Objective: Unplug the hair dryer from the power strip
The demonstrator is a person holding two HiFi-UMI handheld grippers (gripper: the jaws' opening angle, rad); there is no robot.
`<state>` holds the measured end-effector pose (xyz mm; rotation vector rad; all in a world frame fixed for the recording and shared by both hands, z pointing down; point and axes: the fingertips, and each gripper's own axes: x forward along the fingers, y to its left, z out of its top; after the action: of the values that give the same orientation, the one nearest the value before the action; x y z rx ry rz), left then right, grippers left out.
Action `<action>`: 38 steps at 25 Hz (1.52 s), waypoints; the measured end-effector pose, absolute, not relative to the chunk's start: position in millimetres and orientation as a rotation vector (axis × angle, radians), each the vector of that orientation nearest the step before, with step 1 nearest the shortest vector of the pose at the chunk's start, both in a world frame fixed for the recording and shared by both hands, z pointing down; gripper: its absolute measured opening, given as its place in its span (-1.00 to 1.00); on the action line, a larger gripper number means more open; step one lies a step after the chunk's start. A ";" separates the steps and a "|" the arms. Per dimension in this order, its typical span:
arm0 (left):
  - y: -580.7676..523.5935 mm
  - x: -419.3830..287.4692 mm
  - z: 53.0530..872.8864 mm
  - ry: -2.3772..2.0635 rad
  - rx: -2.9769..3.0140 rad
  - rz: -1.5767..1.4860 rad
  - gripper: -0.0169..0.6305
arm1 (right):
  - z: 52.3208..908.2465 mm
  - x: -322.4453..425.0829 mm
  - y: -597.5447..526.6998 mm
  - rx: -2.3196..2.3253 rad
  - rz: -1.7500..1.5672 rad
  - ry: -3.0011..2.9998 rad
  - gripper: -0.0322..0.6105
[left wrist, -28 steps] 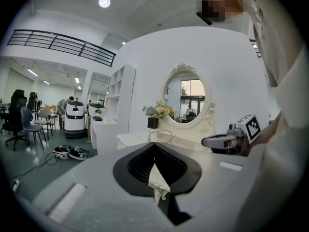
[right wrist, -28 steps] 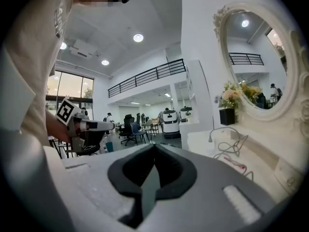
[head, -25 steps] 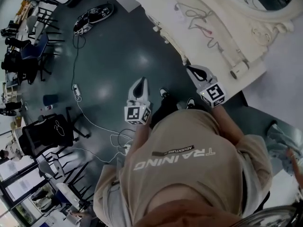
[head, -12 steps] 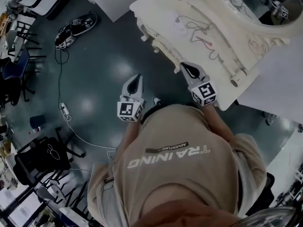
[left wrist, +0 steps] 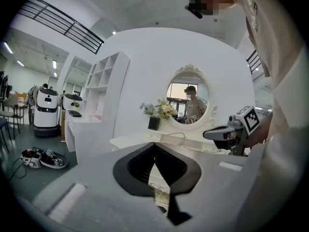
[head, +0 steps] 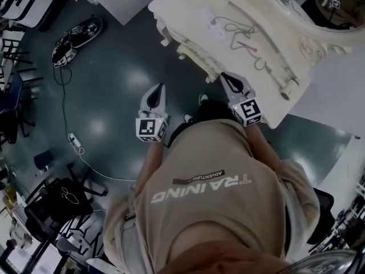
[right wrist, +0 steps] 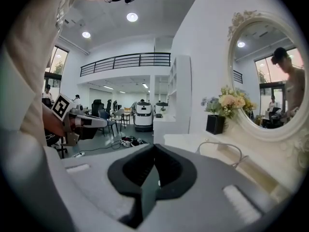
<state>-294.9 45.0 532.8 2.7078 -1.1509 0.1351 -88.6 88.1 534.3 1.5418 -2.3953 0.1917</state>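
On the white dressing table ahead of both grippers, a small white power strip lies flat, and a thin grey cord loops across the top just beside it. Hair dryer: cannot be identified with certainty; a long white tubular body lies along the table's edge. Left gripper and right gripper: jaws pressed together, nothing between them, neither touching the strip

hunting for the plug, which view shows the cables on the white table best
Head view: the cables lie spread across the table, seen from above. Both gripper views catch only one raised loop, low and side-on.
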 end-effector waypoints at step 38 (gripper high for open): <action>-272.2 -95.7 532.8 -0.456 2.930 0.357 -0.93 | 562.8 35.6 -143.9 2.068 0.380 -2.102 -0.89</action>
<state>-95.7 -272.2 532.8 2.9295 -0.4559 0.3566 35.6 -143.9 562.8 2.0682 -2.1018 0.3803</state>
